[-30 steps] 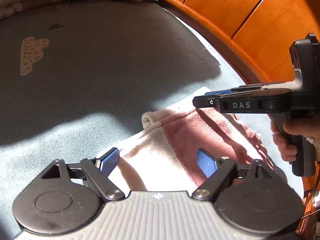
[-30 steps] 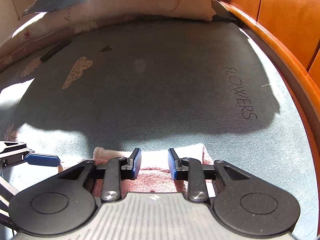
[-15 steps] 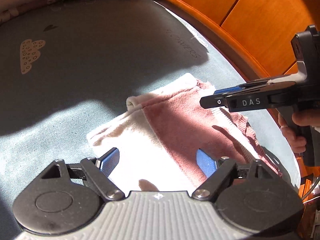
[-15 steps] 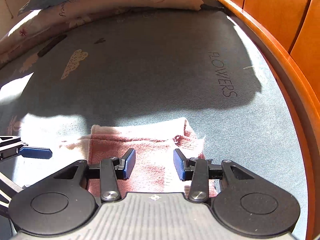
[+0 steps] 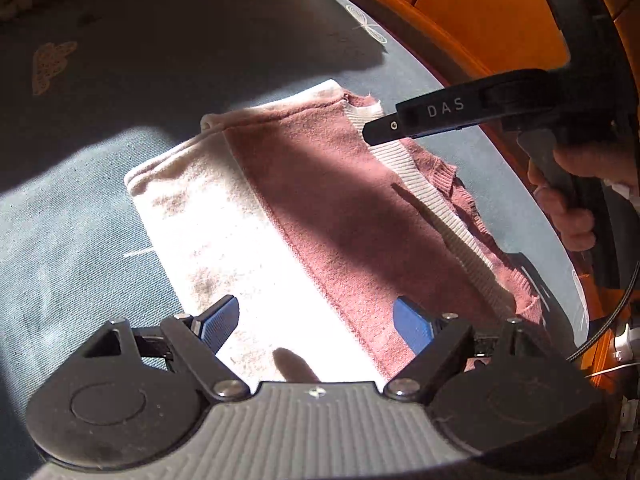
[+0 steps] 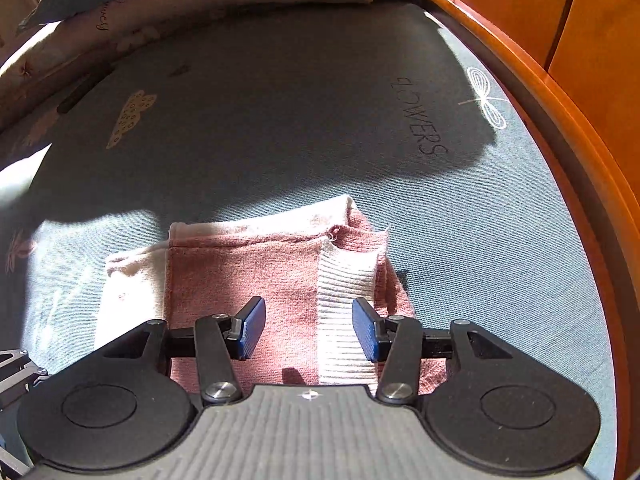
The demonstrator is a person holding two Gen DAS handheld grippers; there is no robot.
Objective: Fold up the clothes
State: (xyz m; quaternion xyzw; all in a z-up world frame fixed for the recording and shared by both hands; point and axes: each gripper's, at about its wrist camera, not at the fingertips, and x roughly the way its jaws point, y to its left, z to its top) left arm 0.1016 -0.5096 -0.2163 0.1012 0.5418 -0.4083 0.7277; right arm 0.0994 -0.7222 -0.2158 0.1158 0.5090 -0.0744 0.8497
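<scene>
On the blue-grey bed sheet (image 6: pixel 280 120), near the wooden bed frame (image 6: pixel 560 92), the pink-and-cream garment (image 6: pixel 248 264) lay as a compact layered rectangle, its ribbed white band (image 6: pixel 344 280) on top toward the frame side. The left gripper (image 5: pixel 316 322) hung over the cream edge with jaws spread and empty; the right gripper (image 6: pixel 308 328) hovered likewise released above the ribbed band. Such a bundle would suit either a pause before one more fold or a finished fold just let go. Pillows (image 6: pixel 200 0) lay beyond; no container showed anywhere.
</scene>
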